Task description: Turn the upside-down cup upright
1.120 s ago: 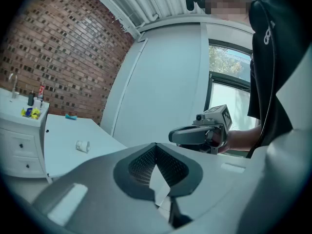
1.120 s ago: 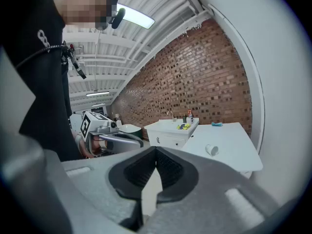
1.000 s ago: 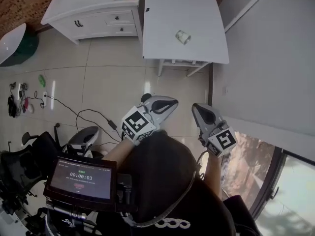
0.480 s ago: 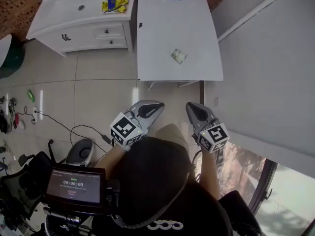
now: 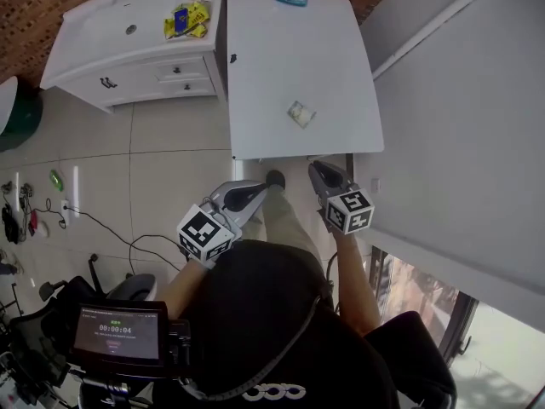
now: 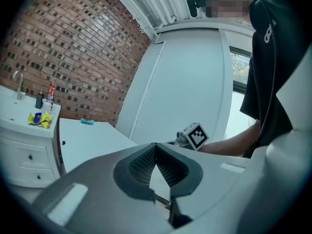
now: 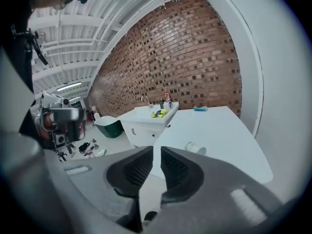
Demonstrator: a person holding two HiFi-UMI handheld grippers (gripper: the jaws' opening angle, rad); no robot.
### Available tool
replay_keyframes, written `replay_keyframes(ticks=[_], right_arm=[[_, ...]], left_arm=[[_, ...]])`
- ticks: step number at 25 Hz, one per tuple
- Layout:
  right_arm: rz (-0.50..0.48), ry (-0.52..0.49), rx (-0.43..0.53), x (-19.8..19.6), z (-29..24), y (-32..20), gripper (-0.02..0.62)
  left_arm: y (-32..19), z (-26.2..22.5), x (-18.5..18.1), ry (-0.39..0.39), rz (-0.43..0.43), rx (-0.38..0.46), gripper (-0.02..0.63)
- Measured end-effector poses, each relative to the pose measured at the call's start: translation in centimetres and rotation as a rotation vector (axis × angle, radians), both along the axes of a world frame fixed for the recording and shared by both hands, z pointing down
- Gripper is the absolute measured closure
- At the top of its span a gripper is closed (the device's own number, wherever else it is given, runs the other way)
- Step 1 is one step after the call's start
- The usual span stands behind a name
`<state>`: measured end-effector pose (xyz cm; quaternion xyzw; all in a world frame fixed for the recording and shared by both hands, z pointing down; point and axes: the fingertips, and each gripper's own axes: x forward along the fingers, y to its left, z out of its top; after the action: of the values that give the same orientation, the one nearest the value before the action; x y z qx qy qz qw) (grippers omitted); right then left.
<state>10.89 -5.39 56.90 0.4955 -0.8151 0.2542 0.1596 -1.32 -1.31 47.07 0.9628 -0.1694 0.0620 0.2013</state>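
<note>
Near the table point(image 5: 281, 49), my empty right claw point(image 5: 318, 170) has just been opening a crack for the cup point(image 5: 300, 113); left claw point(image 5: 255, 191) shut.

- Screen point(image 5: 117, 334), lower left of the head view: a timer reading 00:00:04. The smaller line beneath it is too small to read.
- Dark shirt point(image 5: 272, 313): a white logo of linked rings, no legible letters.
- Left marker cube point(image 5: 204, 233) and right marker cube point(image 5: 349, 212): black-and-white square code patterns, no letters or digits.
</note>
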Motion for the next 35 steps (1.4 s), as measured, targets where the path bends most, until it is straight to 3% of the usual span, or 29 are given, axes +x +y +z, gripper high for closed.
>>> replay_keyframes(ticks=[7,12,17,27,30,35], right_arm=[[0.023,0.059,-0.120,2.6,7.2,-5.2,0.509],[-0.051,0.201,-0.202,3.7,11.8,-8.0,0.495],[-0.071,0.218,-0.262,4.2,15.4,-9.4,0.494],[-0.071,0.238,-0.274,3.7,17.9,-10.8,0.496],[-0.082,0.256,-0.258,3.5,17.8,-10.9,0.583],[-0.105,0.290,-0.250,3.4,17.2,-10.7,0.589]], left_arm=[[-3.3,-1.2,0.6,-0.046,-0.063,0.008,0.591],[-5.3,-1.4,1.3,-0.085,-0.100,-0.012,0.592],[-6.0,-1.3,1.9,-0.123,-0.105,-0.037,0.591],[-6.8,-0.9,2.1,-0.153,-0.129,-0.061,0.591],[-6.8,-0.8,2.2,-0.149,-0.130,-0.062,0.592],[-6.8,-0.7,2.3,-0.143,-0.135,-0.060,0.591]])
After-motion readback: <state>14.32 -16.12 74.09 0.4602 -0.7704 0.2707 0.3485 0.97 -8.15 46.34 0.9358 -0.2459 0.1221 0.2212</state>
